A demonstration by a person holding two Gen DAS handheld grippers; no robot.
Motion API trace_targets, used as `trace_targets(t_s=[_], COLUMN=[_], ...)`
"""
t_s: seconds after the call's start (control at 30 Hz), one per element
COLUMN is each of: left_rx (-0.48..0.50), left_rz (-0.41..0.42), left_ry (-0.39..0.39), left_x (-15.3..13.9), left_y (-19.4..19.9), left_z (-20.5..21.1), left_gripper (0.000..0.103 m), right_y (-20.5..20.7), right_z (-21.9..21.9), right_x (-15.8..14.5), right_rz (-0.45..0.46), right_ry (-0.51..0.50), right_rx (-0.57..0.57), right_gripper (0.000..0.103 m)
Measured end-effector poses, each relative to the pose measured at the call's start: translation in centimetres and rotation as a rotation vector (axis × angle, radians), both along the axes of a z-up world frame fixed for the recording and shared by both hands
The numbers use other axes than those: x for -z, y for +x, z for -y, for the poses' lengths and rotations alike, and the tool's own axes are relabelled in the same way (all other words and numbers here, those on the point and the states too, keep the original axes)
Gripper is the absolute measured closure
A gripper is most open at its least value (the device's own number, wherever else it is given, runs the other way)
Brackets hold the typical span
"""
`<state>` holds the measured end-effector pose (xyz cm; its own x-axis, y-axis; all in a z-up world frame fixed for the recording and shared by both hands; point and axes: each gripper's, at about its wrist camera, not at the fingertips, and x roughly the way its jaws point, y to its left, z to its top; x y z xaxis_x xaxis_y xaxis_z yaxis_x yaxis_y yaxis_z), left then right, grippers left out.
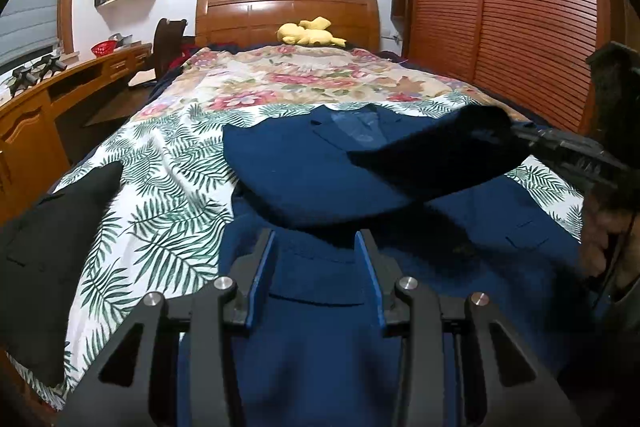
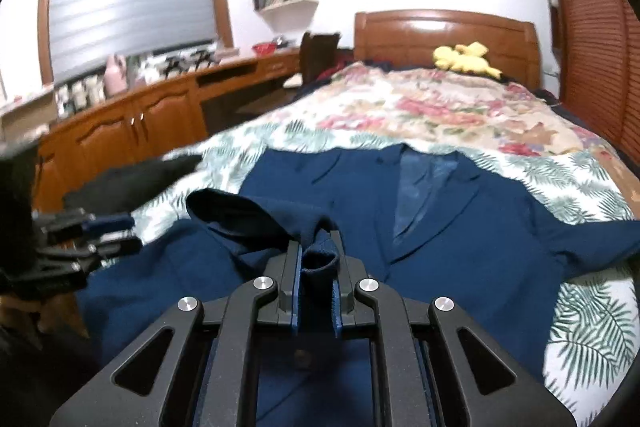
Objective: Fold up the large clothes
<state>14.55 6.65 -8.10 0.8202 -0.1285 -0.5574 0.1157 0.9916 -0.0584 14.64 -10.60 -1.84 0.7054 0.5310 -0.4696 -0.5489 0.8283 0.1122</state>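
- R gripper point(image 2: 318, 259) clamped on navy jacket point(image 2: 440, 227) sleeve point(image 2: 248, 215), sleeve lifted toward 10 o'clock.
- L gripper point(image 1: 316, 259) part-open, nothing held, over jacket hem.
- Black garment point(image 1: 52, 211) laid at 9 o'clock on bed point(image 1: 168, 163).

no legible text, labels or numbers

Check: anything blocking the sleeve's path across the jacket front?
Nothing visible. The right gripper has the sleeve pinched above the blue jacket; the jacket front is bare. The left gripper hangs near the hem, its jaws empty.
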Motion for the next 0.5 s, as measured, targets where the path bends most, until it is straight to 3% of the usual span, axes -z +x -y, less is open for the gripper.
trace_targets(t_s=[0.17,0.4,0.5], left_rx=[0.019,0.044,0.050], left_rz=[0.004,0.018,0.020], left_ry=[0.001,0.002,0.001], left_x=[-0.2,-0.6,-0.7], left_y=[0.3,0.5,0.6], left_z=[1.1,2.6,3.1], left_gripper=[0.065,0.065,0.065], right_y=[-1.4,-2.0,-2.0], right_z=[3.7,6.7,6.9], right_x=[-0.7,1.7,3.0], right_rz=[0.017,-0.047,-0.092], right_ry=[0.024,-0.031,-0.054], right_rx=[0.072,0.164,0.153], right_gripper=[0.094,0.094,0.094])
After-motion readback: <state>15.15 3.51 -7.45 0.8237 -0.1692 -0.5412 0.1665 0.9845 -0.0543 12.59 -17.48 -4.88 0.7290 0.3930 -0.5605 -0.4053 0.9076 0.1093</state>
